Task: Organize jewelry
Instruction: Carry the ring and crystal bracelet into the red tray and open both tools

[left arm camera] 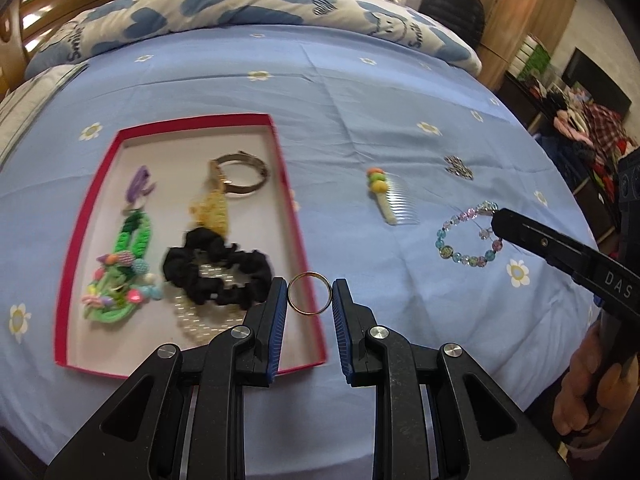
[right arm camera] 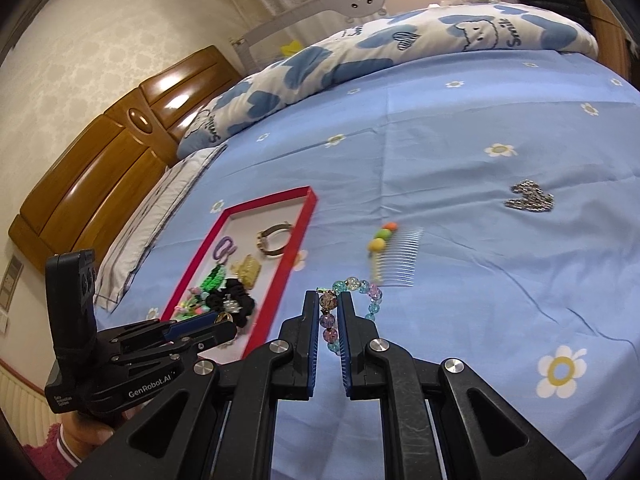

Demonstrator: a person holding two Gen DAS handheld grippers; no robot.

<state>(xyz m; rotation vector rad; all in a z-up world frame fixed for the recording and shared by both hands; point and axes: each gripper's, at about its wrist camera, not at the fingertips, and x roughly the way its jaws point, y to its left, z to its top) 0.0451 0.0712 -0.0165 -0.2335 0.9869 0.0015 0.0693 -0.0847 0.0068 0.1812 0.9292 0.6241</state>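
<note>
My left gripper (left arm camera: 310, 294) is shut on a gold ring (left arm camera: 310, 293) and holds it over the right edge of the red tray (left arm camera: 96, 184). The tray holds a black scrunchie (left arm camera: 216, 266), a pearl strand, a green braided charm (left arm camera: 120, 268), a yellow clip, a purple clip and a metal bangle (left arm camera: 244, 172). My right gripper (right arm camera: 330, 308) is closed around one side of a beaded bracelet (right arm camera: 362, 290) lying on the blue bedsheet, right of the tray. In the left wrist view the bracelet (left arm camera: 466, 238) shows with the right gripper's tip on it.
A clear comb with coloured pompoms (left arm camera: 390, 198) and a rhinestone hair clip (left arm camera: 458, 168) lie on the sheet right of the tray. A rolled heart-print duvet (left arm camera: 248, 8) runs along the far side. A wooden headboard (right arm camera: 112, 168) stands at the left.
</note>
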